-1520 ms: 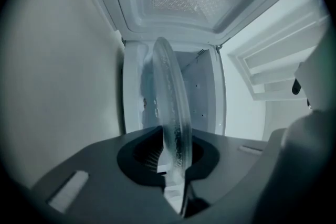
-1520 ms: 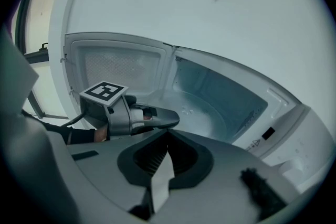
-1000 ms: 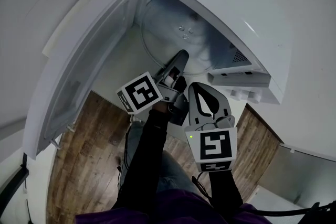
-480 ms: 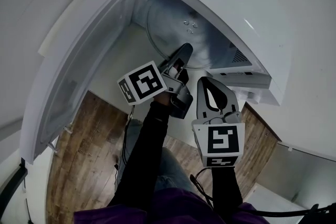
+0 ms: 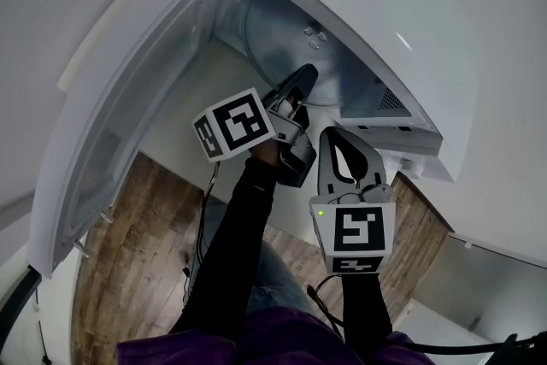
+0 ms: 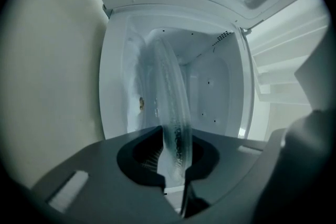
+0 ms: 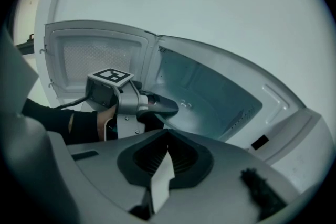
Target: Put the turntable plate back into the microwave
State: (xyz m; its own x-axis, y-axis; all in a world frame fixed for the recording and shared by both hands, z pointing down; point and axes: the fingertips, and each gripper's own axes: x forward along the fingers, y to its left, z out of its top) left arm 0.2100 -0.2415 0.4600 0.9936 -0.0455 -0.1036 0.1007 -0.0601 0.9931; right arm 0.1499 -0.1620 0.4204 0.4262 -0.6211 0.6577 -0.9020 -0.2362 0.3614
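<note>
The clear glass turntable plate [image 5: 282, 43] stands partly inside the open white microwave [image 5: 385, 4]; in the left gripper view the plate [image 6: 170, 102] shows edge-on, its rim between the jaws. My left gripper [image 5: 306, 83] is shut on that near rim and reaches into the cavity mouth. My right gripper [image 5: 344, 141] hangs just outside the microwave, right of the left one, shut with nothing in it. The right gripper view shows the right gripper [image 7: 167, 136], with the left gripper [image 7: 170, 106] and the plate [image 7: 210, 94] ahead in the cavity.
The microwave door [image 5: 128, 115] swings wide open to the left. Its control panel [image 5: 402, 154] juts out right of the cavity, close to my right gripper. Wooden floor [image 5: 128, 226] lies below, and a white wall surrounds the oven.
My left gripper has carried the plate a little deeper into the cavity. The right gripper has drifted slightly the same way and stays shut.
</note>
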